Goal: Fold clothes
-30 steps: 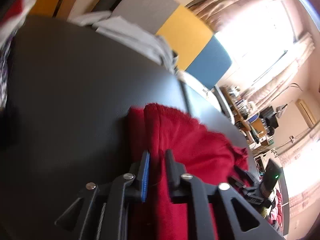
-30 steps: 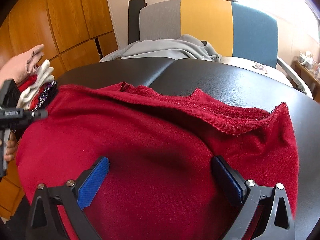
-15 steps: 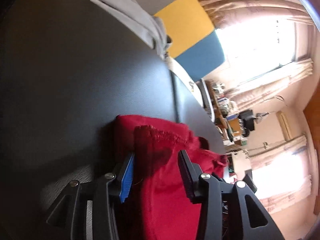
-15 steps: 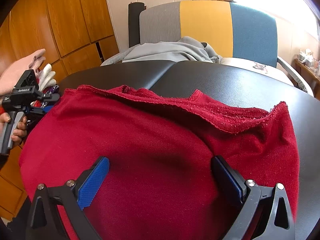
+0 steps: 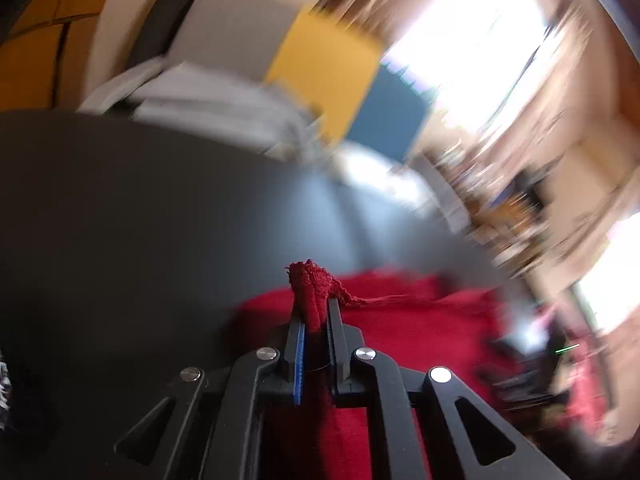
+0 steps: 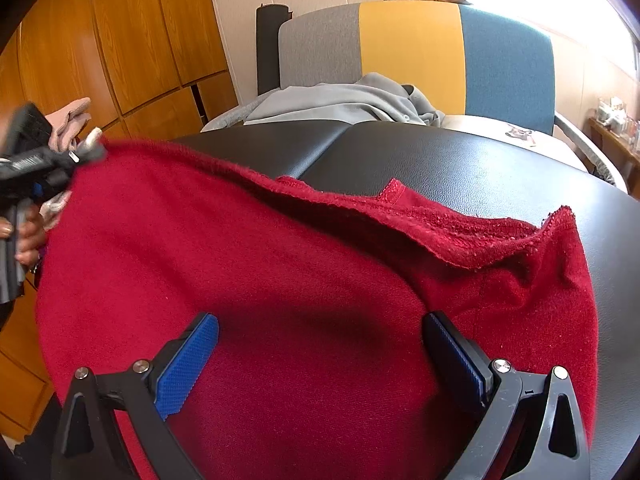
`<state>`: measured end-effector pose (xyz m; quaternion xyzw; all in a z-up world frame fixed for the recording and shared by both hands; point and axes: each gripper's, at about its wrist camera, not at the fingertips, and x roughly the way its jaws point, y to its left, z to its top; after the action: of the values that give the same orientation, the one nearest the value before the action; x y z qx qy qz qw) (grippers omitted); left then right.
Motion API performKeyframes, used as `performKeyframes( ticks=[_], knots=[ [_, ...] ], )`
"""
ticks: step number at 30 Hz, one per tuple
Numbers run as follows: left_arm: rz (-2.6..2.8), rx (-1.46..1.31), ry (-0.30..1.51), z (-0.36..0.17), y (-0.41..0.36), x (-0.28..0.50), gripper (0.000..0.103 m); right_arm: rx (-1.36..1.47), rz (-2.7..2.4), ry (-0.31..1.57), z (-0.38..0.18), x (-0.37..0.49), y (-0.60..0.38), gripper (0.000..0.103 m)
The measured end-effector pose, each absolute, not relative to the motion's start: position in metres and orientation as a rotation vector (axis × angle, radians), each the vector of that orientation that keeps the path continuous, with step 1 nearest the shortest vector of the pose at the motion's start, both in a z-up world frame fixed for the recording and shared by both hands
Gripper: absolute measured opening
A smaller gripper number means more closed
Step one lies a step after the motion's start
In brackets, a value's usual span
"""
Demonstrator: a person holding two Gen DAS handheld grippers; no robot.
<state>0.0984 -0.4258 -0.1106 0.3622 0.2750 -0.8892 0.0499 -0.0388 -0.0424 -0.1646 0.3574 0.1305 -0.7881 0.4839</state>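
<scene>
A dark red knit garment (image 6: 304, 280) lies spread over a black table (image 6: 460, 160). In the left wrist view my left gripper (image 5: 316, 316) is shut on a bunched edge of the red garment (image 5: 400, 320), which pokes up between the fingers. The right wrist view shows that same left gripper (image 6: 76, 160) at the far left, lifting the garment's left corner, with a hand around its handle. My right gripper (image 6: 320, 332) is open, its blue-padded fingers (image 6: 188, 356) wide apart over the near part of the cloth, holding nothing.
A grey garment (image 6: 340, 100) lies on a grey, yellow and blue chair (image 6: 412, 48) behind the table. Wooden cabinet doors (image 6: 120, 40) stand at the left. More clothes (image 6: 72, 120) are piled at the table's left edge. A bright window is at the right.
My left gripper went from open around the garment's edge to shut on it and has raised that corner. The left view is now motion-blurred. My right gripper has stayed open in place.
</scene>
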Motion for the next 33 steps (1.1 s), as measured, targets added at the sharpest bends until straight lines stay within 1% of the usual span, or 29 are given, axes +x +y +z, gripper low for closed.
performKeyframes(
  ticks=[2, 3, 6, 9, 11, 13, 14, 16, 19, 20, 22, 24, 25, 26, 28, 30, 32, 33],
  knots=[
    [-2.663, 1.155, 0.845, -0.126, -0.426, 0.091, 0.009, 0.869, -1.921, 0.320, -0.165, -0.038, -0.043, 0.103],
    [-2.651, 1.137, 0.858, -0.126, -0.425, 0.091, 0.014, 0.869, -1.923, 0.321, -0.165, -0.038, -0.043, 0.103],
    [-2.590, 1.057, 0.893, -0.119, -0.426, 0.095, 0.022, 0.867, -1.926, 0.325, -0.165, -0.038, -0.043, 0.103],
    [-2.488, 0.926, 0.892, -0.104, -0.429, 0.114, 0.023, 0.868, -1.919, 0.310, -0.165, -0.040, -0.041, 0.103],
    [-2.438, 0.794, 1.002, -0.094, -0.430, 0.136, 0.024, 0.870, -1.910, 0.290, -0.165, -0.043, -0.039, 0.103],
    [-2.470, 0.744, 1.056, -0.088, -0.412, 0.146, 0.025, 0.871, -1.902, 0.270, -0.165, -0.045, -0.037, 0.103],
    [-2.506, 0.756, 1.034, -0.086, -0.399, 0.146, 0.025, 0.874, -1.893, 0.247, -0.164, -0.046, -0.035, 0.103],
    [-2.601, 0.856, 0.930, -0.087, -0.362, 0.131, 0.025, 0.886, -1.865, 0.150, -0.159, -0.053, -0.025, 0.103],
    [-2.686, 0.988, 0.868, -0.097, -0.327, 0.109, 0.026, 0.864, -1.893, 0.077, -0.142, -0.060, 0.003, 0.103],
    [-2.695, 1.018, 0.853, -0.101, -0.320, 0.102, 0.026, 0.842, -1.919, 0.078, -0.135, -0.062, 0.016, 0.103],
    [-2.708, 1.061, 0.892, -0.109, -0.312, 0.089, 0.026, 0.818, -1.979, 0.113, -0.122, -0.069, 0.040, 0.103],
    [-2.713, 1.089, 0.922, -0.112, -0.312, 0.082, 0.027, 0.829, -2.027, 0.175, -0.115, -0.082, 0.056, 0.103],
    [-2.712, 1.101, 0.906, -0.113, -0.313, 0.079, 0.027, 0.841, -2.048, 0.204, -0.114, -0.091, 0.061, 0.102],
    [-2.709, 1.114, 0.881, -0.116, -0.314, 0.075, 0.027, 0.854, -2.069, 0.233, -0.113, -0.100, 0.066, 0.102],
    [-2.712, 1.125, 0.843, -0.121, -0.315, 0.073, 0.027, 0.887, -2.071, 0.226, -0.113, -0.117, 0.068, 0.094],
    [-2.734, 1.112, 0.820, -0.124, -0.313, 0.080, 0.027, 0.911, -2.052, 0.221, -0.116, -0.134, 0.059, 0.093],
    [-2.757, 1.099, 0.785, -0.125, -0.310, 0.088, 0.027, 0.927, -2.026, 0.261, -0.121, -0.140, 0.044, 0.088],
    [-2.762, 1.093, 0.779, -0.125, -0.310, 0.090, 0.027, 0.935, -2.012, 0.284, -0.123, -0.143, 0.036, 0.080]
  ],
)
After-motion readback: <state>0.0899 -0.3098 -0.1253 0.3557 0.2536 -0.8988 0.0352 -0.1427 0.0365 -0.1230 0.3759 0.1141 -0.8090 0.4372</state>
